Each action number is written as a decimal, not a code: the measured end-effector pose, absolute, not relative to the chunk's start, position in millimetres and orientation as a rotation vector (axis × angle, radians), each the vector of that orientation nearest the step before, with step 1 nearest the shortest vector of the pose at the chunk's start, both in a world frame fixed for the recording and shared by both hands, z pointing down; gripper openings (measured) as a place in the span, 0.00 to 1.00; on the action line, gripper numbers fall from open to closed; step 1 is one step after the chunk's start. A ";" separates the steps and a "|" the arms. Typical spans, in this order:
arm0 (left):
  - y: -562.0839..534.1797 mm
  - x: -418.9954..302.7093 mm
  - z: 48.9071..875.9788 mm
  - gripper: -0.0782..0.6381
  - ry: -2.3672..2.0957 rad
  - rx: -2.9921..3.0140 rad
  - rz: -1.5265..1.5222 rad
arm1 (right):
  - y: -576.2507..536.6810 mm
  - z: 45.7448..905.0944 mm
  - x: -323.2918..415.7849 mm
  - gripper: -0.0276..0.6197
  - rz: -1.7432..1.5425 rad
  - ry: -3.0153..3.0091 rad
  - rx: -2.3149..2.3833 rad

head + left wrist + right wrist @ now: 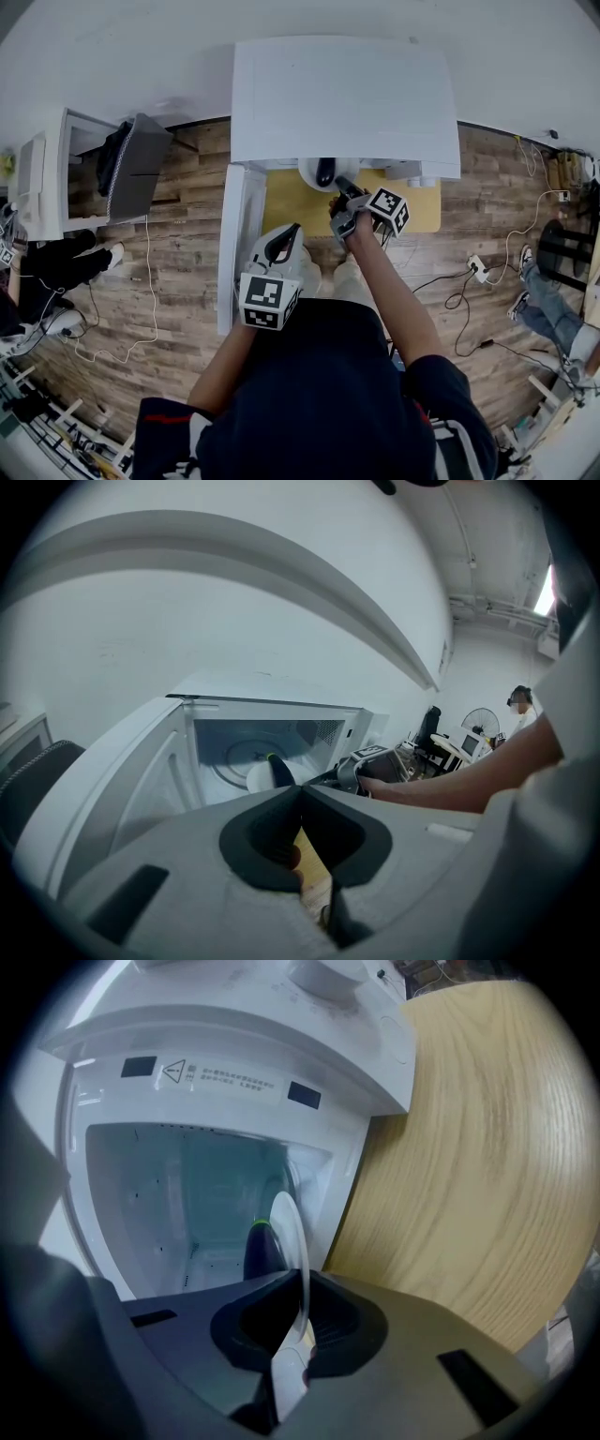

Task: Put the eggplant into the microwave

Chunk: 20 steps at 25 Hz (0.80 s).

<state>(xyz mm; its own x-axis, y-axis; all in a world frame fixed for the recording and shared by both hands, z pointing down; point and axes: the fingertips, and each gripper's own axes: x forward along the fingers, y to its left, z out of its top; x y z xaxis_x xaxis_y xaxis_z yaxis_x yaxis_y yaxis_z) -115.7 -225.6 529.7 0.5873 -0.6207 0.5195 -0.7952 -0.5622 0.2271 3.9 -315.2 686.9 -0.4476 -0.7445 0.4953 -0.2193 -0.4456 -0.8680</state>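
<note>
Eggplant [261, 1246] sits on a white plate [292, 1227] at the mouth of the open microwave [347, 98], upper centre of the head view. The right claw [298, 1283] pinches the plate's rim. The left claw [300, 794], lower left, is pressed together on nothing, beside the microwave door [239, 234].

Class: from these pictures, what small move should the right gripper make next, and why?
Probably ease the right gripper forward to carry the plate deeper into the microwave before lowering it. Its jaws are clamped on the plate's rim and the eggplant lies on the plate. In the head view, the plate is only at the mouth of the open cavity.
</note>
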 end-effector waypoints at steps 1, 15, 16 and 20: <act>-226.2 -115.9 529.9 0.13 -1.135 2.375 0.537 | -317.3 687.1 3.2 0.08 -1.954 1.382 -1.377; -229.5 -116.6 529.5 0.13 -1.162 2.364 0.537 | -338.4 687.5 -7.5 0.08 -1.946 1.435 -1.359; -229.3 -117.0 529.4 0.13 -1.164 2.363 0.535 | -338.8 687.8 -8.3 0.08 -1.948 1.437 -1.358; -228.6 -117.9 529.6 0.13 -1.173 2.356 0.529 | -339.6 690.2 -9.2 0.08 -1.957 1.437 -1.362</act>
